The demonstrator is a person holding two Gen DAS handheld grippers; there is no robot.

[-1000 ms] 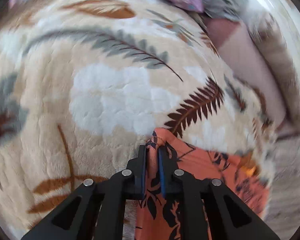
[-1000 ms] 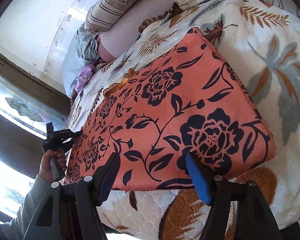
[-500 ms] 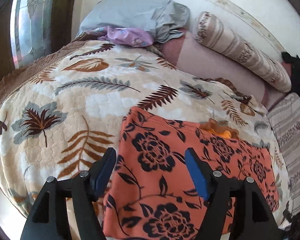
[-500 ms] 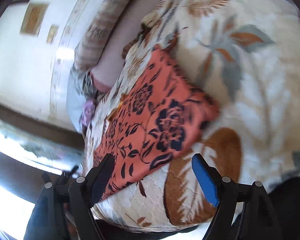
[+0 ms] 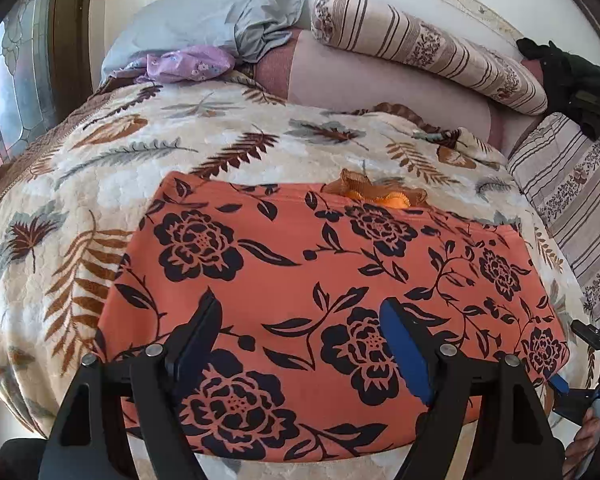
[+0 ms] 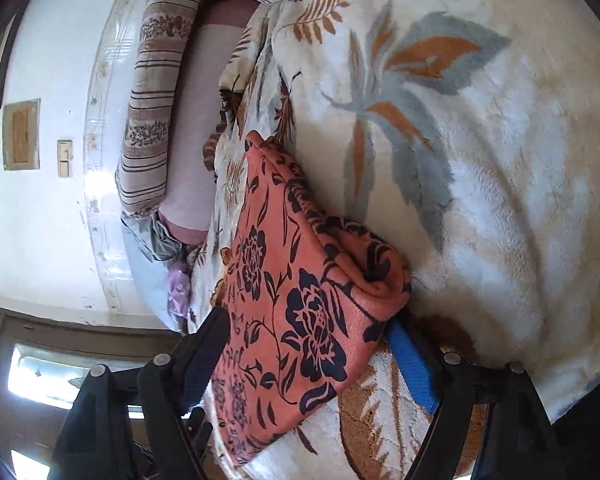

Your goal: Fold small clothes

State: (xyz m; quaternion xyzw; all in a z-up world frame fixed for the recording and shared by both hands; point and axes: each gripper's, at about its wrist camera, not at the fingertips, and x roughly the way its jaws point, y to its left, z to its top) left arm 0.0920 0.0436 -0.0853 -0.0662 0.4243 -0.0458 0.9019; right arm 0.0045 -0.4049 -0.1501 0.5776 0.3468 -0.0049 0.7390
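An orange garment with black flowers (image 5: 320, 264) lies folded flat on the leaf-patterned blanket (image 5: 80, 200). My left gripper (image 5: 300, 332) is open and empty, hovering over the garment's near edge. In the right wrist view the same garment (image 6: 292, 320) lies between the open jaws of my right gripper (image 6: 308, 352), whose blue pad (image 6: 412, 364) sits beside the garment's raised corner. I cannot tell if the pad touches the cloth. The right gripper also shows at the right edge of the left wrist view (image 5: 588, 364).
A small orange and brown cloth (image 5: 376, 192) peeks out at the garment's far edge. Striped bolsters (image 5: 420, 44), a grey pillow (image 5: 212, 20) and a purple cloth (image 5: 188, 64) lie at the head of the bed. A window (image 5: 8, 80) is at the left.
My left gripper let go of the garment's corner, opened and pulled back above the garment. My right gripper rolled sideways and moved to the garment's right corner.
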